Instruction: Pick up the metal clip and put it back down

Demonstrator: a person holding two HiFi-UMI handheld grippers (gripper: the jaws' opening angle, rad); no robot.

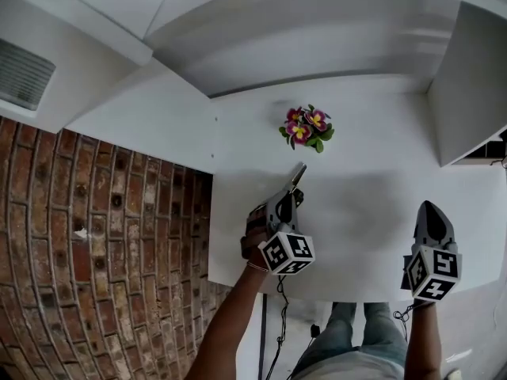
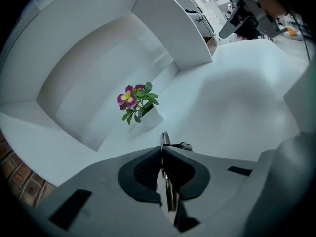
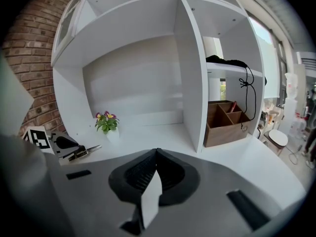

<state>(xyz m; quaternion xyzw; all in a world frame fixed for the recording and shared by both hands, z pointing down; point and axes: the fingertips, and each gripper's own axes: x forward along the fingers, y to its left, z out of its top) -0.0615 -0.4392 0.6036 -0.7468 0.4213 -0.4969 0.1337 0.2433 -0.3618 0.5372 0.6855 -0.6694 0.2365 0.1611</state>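
Potted flower (image 1: pixel 306 127) on white desk (image 1: pixel 380 172); wooden organizer (image 3: pixel 228 122) in neighbouring bay; brick wall (image 1: pixel 79 275).

The left gripper (image 1: pixel 292 189) and right gripper (image 1: pixel 428 207) — grey shells, black ribbed pads (image 2: pixel 142 170) — each carry a white cube (image 1: pixel 287 252) of black square markers. A thin black cable (image 1: pixel 280 323) hangs below the left; the person wears blue jeans (image 1: pixel 363 329).

No text, label, brand name or number is legible in any view. The only sign-like marks are black-and-white square patterns on the left gripper's marker cube (image 1: pixel 287 253), below the flower pot (image 1: pixel 306 127), and on the right gripper's marker cube (image 1: pixel 432 274), below and right of it. They carry no letters or digits.
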